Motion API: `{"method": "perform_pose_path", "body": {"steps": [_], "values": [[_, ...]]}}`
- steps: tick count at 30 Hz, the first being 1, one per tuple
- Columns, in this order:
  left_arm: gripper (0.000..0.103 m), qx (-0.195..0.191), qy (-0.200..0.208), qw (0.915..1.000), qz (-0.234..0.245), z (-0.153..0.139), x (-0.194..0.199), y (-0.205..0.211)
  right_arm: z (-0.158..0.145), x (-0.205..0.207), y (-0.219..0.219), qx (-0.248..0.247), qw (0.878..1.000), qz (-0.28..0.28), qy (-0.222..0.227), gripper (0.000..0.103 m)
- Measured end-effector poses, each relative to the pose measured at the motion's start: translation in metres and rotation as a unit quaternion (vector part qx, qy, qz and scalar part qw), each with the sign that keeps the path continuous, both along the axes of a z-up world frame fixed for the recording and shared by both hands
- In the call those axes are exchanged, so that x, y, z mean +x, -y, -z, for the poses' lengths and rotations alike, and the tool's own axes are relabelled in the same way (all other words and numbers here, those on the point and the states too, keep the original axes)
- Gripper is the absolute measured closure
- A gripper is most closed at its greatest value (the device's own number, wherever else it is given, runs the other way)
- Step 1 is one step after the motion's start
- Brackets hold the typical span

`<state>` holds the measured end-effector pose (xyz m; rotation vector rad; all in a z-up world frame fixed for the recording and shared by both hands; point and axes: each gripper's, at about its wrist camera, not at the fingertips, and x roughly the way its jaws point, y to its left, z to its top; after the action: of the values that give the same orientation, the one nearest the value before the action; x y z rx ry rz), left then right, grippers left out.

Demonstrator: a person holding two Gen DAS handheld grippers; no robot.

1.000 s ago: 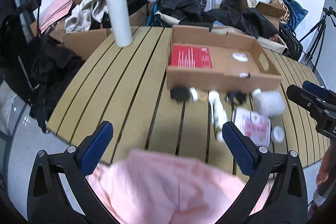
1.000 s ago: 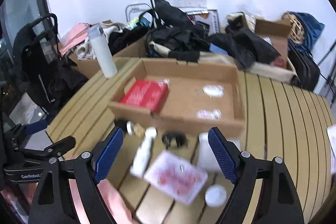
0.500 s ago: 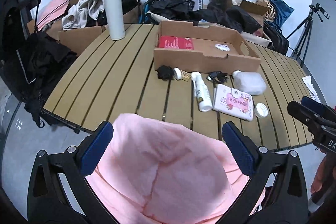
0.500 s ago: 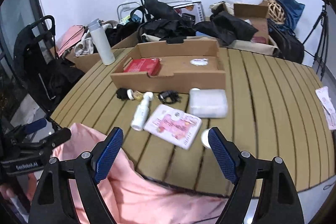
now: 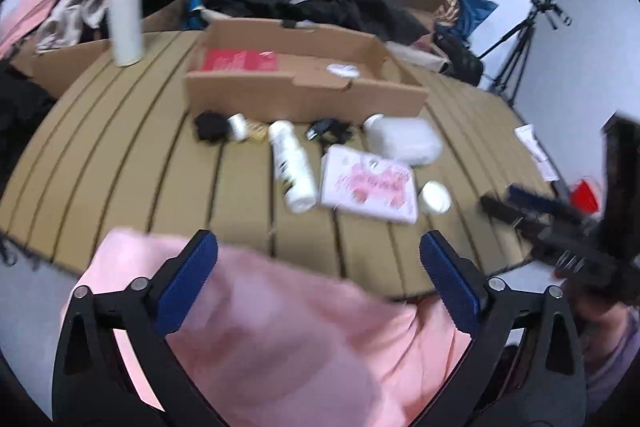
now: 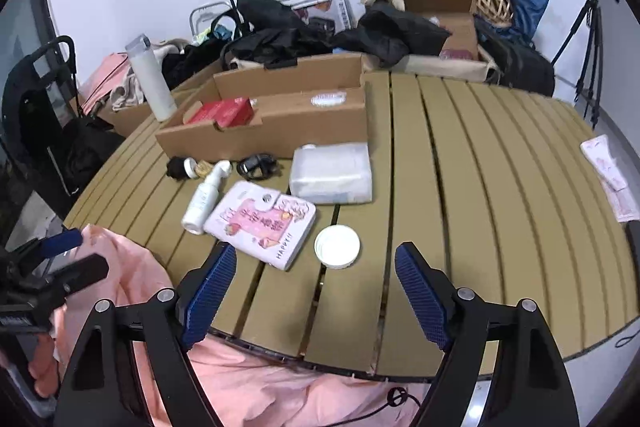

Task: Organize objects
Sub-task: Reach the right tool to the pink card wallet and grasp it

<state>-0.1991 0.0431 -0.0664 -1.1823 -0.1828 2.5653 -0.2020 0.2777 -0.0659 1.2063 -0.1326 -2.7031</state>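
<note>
On the slatted wooden table [image 6: 480,163] stands an open cardboard box [image 6: 276,131] with a red packet [image 6: 222,111] inside. In front of it lie a black cap item [image 6: 178,167], a white spray bottle [image 6: 204,197], a black cable bundle [image 6: 256,165], a translucent plastic container [image 6: 332,173], a pink notebook [image 6: 262,223] and a round white lid [image 6: 337,246]. The same items show in the left wrist view, the notebook [image 5: 368,185] and bottle [image 5: 292,167] among them. My left gripper [image 5: 318,267] is open over pink cloth [image 5: 280,339]. My right gripper [image 6: 314,291] is open at the table's near edge, just short of the lid.
A tall white flask [image 6: 150,83] stands at the table's far left. Bags, dark clothes and boxes [image 6: 320,31] are piled behind the table. A tripod [image 6: 588,23] stands at the right. A pink printed packet [image 6: 610,175] lies at the table's right edge.
Both grippers pulled back from the table in the first half second, then moved forward toward it again. Both stay open. The left view is blurred by motion.
</note>
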Motion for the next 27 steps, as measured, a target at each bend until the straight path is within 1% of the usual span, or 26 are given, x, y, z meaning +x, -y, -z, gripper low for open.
{"method": "perform_pose_path", "body": {"steps": [1, 2, 4, 5, 6, 7, 8, 9, 11, 13, 15, 16, 19, 20, 21, 22, 23, 26, 27], "values": [[0.019, 0.006, 0.001, 1.0000, 0.004, 0.002, -0.009, -0.002, 0.006, -0.006, 0.002, -0.005, 1.000, -0.006, 0.007, 0.018], [0.032, 0.015, 0.010, 0.9998, 0.008, 0.005, -0.018, -0.004, 0.012, -0.013, 0.006, -0.014, 1.000, -0.013, 0.015, 0.019], [0.044, 0.055, 0.046, 0.9969, 0.031, 0.017, -0.043, -0.013, 0.022, -0.024, 0.011, -0.032, 0.999, -0.024, 0.025, 0.028], [0.048, 0.062, 0.059, 0.9955, 0.041, 0.023, -0.052, -0.019, 0.029, -0.034, 0.016, -0.041, 0.998, -0.028, 0.034, 0.031], [0.049, 0.055, 0.068, 0.9948, 0.052, 0.028, -0.061, -0.028, 0.034, -0.038, 0.018, -0.043, 0.998, -0.030, 0.039, 0.036], [0.050, 0.033, 0.075, 0.9948, 0.060, 0.034, -0.073, -0.040, 0.042, -0.047, 0.022, -0.048, 0.997, -0.036, 0.050, 0.043], [0.053, 0.019, 0.081, 0.9945, 0.063, 0.039, -0.080, -0.046, 0.048, -0.054, 0.025, -0.056, 0.996, -0.040, 0.062, 0.046], [0.054, 0.008, 0.094, 0.9934, 0.066, 0.045, -0.089, -0.051, 0.055, -0.060, 0.028, -0.064, 0.994, -0.046, 0.072, 0.051], [0.055, 0.000, 0.129, 0.9894, 0.068, 0.059, -0.104, -0.057, 0.066, -0.069, 0.033, -0.065, 0.993, -0.052, 0.088, 0.051], [0.053, 0.004, 0.131, 0.9891, 0.068, 0.062, -0.109, -0.058, 0.070, -0.074, 0.036, -0.055, 0.993, -0.056, 0.091, 0.052], [0.053, -0.006, 0.149, 0.9866, 0.066, 0.069, -0.115, -0.061, 0.069, -0.078, 0.034, -0.059, 0.993, -0.053, 0.087, 0.053], [0.055, 0.003, 0.156, 0.9858, 0.061, 0.073, -0.117, -0.059, 0.069, -0.080, 0.033, -0.061, 0.993, -0.052, 0.085, 0.052], [0.057, 0.008, 0.153, 0.9868, 0.052, 0.073, -0.117, -0.056, 0.069, -0.084, 0.035, -0.056, 0.993, -0.059, 0.081, 0.052], [0.060, 0.008, 0.152, 0.9872, 0.048, 0.073, -0.117, -0.055, 0.068, -0.086, 0.036, -0.053, 0.994, -0.060, 0.080, 0.052], [0.064, 0.007, 0.147, 0.9881, 0.042, 0.071, -0.115, -0.054, 0.068, -0.087, 0.036, -0.052, 0.993, -0.063, 0.080, 0.052], [0.074, 0.003, 0.141, 0.9893, 0.037, 0.068, -0.112, -0.053, 0.067, -0.087, 0.036, -0.051, 0.993, -0.065, 0.082, 0.053], [0.077, 0.004, 0.137, 0.9900, 0.034, 0.064, -0.108, -0.052, 0.065, -0.087, 0.035, -0.051, 0.993, -0.064, 0.086, 0.053], [0.078, 0.018, 0.126, 0.9916, 0.025, 0.051, -0.093, -0.046, 0.053, -0.081, 0.030, -0.064, 0.993, -0.058, 0.080, 0.065], [0.078, 0.024, 0.122, 0.9920, 0.024, 0.047, -0.088, -0.044, 0.046, -0.078, 0.028, -0.071, 0.993, -0.056, 0.073, 0.066]]}}
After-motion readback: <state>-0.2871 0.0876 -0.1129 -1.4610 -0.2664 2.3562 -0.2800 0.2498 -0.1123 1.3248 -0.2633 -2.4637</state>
